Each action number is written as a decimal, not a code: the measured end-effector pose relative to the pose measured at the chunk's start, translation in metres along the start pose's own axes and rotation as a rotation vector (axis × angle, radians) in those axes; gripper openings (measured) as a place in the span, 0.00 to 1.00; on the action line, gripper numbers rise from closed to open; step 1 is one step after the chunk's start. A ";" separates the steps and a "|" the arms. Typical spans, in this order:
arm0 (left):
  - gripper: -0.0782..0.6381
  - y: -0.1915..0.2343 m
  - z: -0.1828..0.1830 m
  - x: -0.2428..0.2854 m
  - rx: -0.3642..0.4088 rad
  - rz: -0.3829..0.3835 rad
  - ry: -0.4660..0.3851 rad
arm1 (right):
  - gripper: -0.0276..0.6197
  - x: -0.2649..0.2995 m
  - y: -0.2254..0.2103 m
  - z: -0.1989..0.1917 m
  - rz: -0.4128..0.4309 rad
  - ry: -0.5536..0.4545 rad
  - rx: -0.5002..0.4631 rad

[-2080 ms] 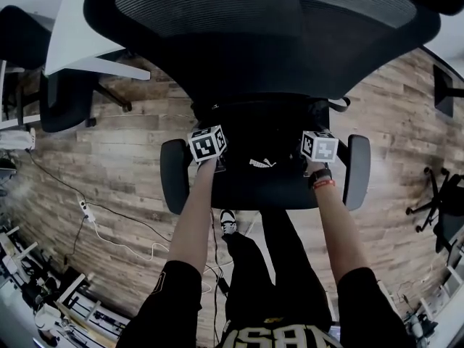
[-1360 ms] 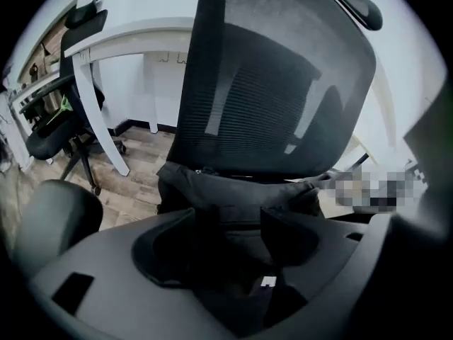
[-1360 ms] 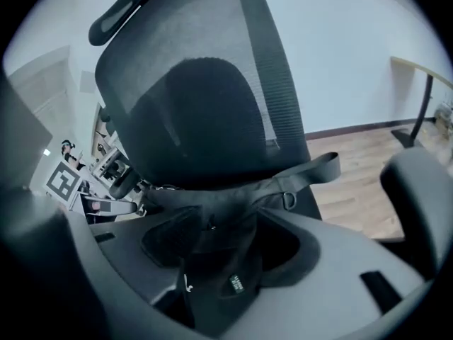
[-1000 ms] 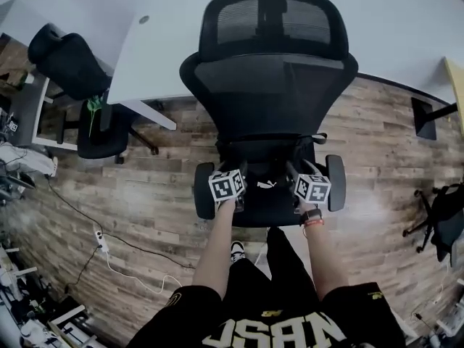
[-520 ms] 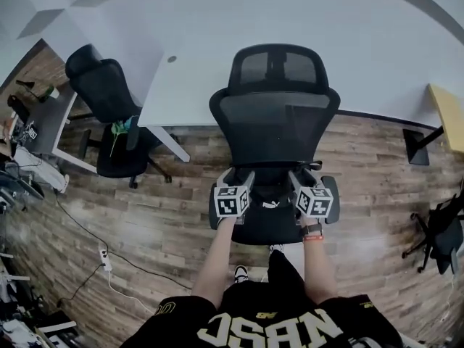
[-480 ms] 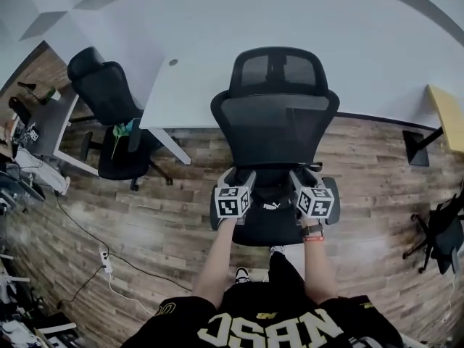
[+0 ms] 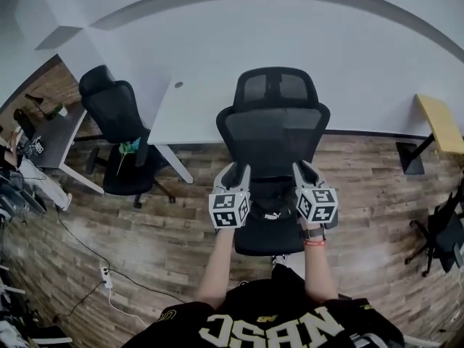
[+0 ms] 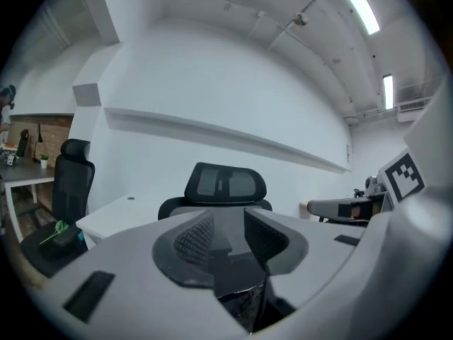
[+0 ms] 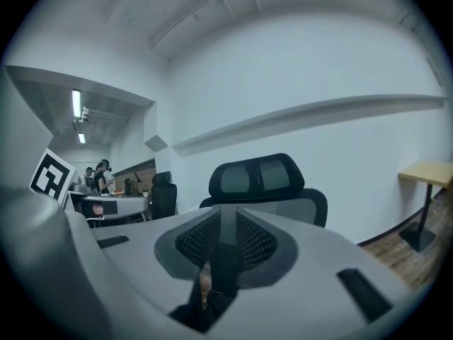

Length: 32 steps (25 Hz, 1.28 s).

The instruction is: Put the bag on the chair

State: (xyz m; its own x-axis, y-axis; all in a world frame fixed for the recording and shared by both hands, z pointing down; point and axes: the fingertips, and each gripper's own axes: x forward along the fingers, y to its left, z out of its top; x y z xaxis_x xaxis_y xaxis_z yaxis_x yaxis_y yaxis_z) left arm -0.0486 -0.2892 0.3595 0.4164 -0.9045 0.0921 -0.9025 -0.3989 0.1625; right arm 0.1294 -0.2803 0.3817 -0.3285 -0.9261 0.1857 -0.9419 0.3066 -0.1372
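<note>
The black bag (image 7: 270,209) with a small white logo lies on the seat of the black mesh office chair (image 7: 272,133). Both grippers are held up in front of the chair, above and on my side of the seat. My left gripper (image 7: 237,168) is over the seat's left edge. Its jaws are closing, and only the chair's back shows through the gap (image 8: 226,218). My right gripper (image 7: 301,165) hangs over the seat's right edge. Its jaws are also closing, down to a narrow slit (image 9: 228,214). I see nothing gripped in either one.
A white desk (image 7: 194,111) stands behind the chair against the white wall. A second black chair (image 7: 119,125) is at the left, a yellow table (image 7: 439,122) at the right, another chair base (image 7: 439,232) at the right edge. Cables (image 7: 109,275) run over the wooden floor.
Both grippers have drawn back and up from the bag on the seat. My head view has risen, so the chair looks smaller and more of the room shows.
</note>
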 end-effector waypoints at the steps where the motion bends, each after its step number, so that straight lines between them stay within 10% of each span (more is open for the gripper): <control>1: 0.30 -0.002 0.006 -0.005 0.016 -0.001 -0.016 | 0.15 -0.002 0.005 0.006 0.006 -0.013 -0.006; 9: 0.13 -0.001 0.029 -0.032 0.071 0.015 -0.077 | 0.06 -0.017 0.038 0.028 0.027 -0.059 -0.042; 32: 0.13 -0.044 0.026 -0.060 0.005 -0.110 -0.107 | 0.06 -0.053 0.052 0.022 0.031 -0.060 -0.076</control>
